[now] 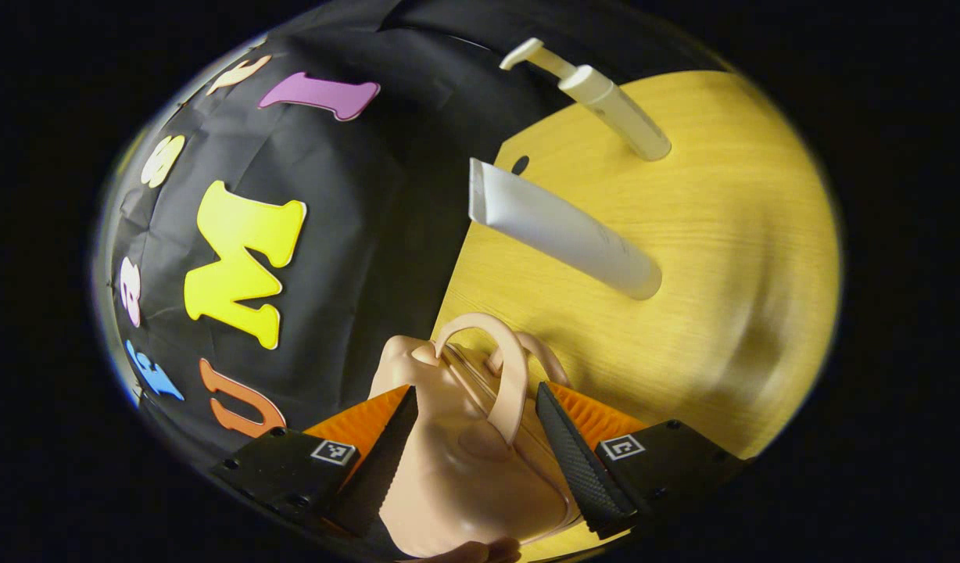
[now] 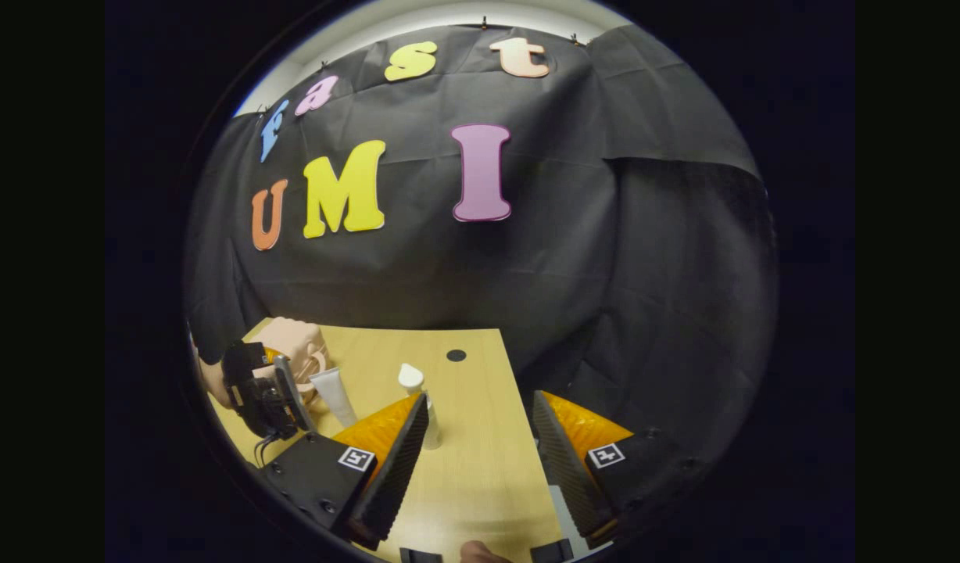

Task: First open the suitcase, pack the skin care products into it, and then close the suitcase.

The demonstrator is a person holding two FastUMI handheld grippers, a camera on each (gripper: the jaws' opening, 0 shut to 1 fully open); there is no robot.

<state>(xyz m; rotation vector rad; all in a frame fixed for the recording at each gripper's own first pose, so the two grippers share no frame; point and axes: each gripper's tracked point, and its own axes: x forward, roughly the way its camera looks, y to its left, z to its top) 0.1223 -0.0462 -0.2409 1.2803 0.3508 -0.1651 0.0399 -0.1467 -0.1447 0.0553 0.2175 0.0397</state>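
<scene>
A small pink suitcase (image 1: 464,469) with two looped handles sits closed at the table's edge, between the fingers of my left gripper (image 1: 480,461). The jaws stand wide, one on each side of the case, and I see no squeeze on it. Beyond it a white tube (image 1: 562,231) and a cream pump bottle (image 1: 605,98) stand on the wooden table (image 1: 722,274). In the right gripper view, my right gripper (image 2: 480,461) hangs open over the table with nothing between its fingers. Ahead and to the left of it are the pump bottle (image 2: 417,391), the tube (image 2: 333,395), the suitcase (image 2: 292,340) and the left gripper (image 2: 265,399).
A dark round hole (image 2: 456,355) marks the table near its far edge. The black cloth wall hangs close behind the table. A hand (image 2: 210,379) holds the left gripper at the table's left side.
</scene>
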